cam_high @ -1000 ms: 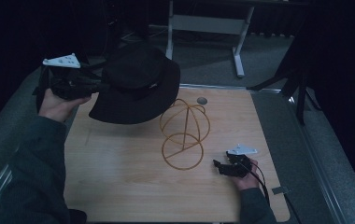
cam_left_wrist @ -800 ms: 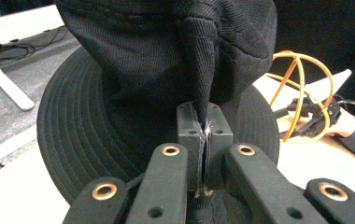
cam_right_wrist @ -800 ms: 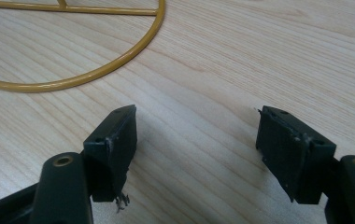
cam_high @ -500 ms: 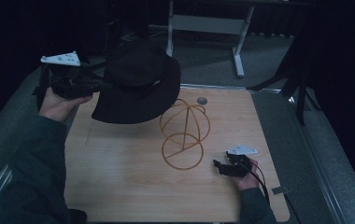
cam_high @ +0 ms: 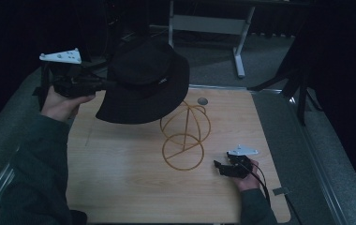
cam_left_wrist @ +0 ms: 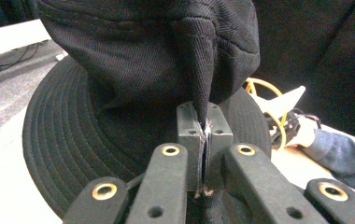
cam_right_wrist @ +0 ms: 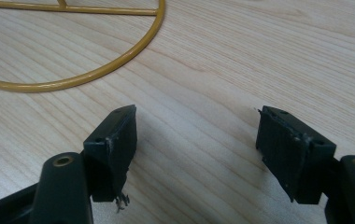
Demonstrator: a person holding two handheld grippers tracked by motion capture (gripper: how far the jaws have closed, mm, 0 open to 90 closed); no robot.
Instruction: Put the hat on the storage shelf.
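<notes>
A black wide-brimmed hat [cam_high: 144, 82] hangs in the air over the table's far left, just left of and above a yellow wire hat stand [cam_high: 185, 135]. My left gripper [cam_high: 102, 85] is shut on a fold of the hat's crown [cam_left_wrist: 203, 88], with the brim [cam_left_wrist: 59, 140] spreading below it. The stand's round base ring [cam_right_wrist: 96, 70] lies on the wood. My right gripper [cam_high: 218, 168] rests low on the table to the right of the stand, jaws open with nothing between them [cam_right_wrist: 196, 140].
The wooden table [cam_high: 120, 187] has a round hole [cam_high: 203, 101] near its far edge. A grey metal frame [cam_high: 213, 23] stands on the floor beyond. A dark stand leg [cam_high: 301, 93] is off the table's right side. A small bracket [cam_high: 279, 191] sits at the right edge.
The hat in my left gripper has drifted slightly right toward the wire stand. The right gripper has stayed put.
</notes>
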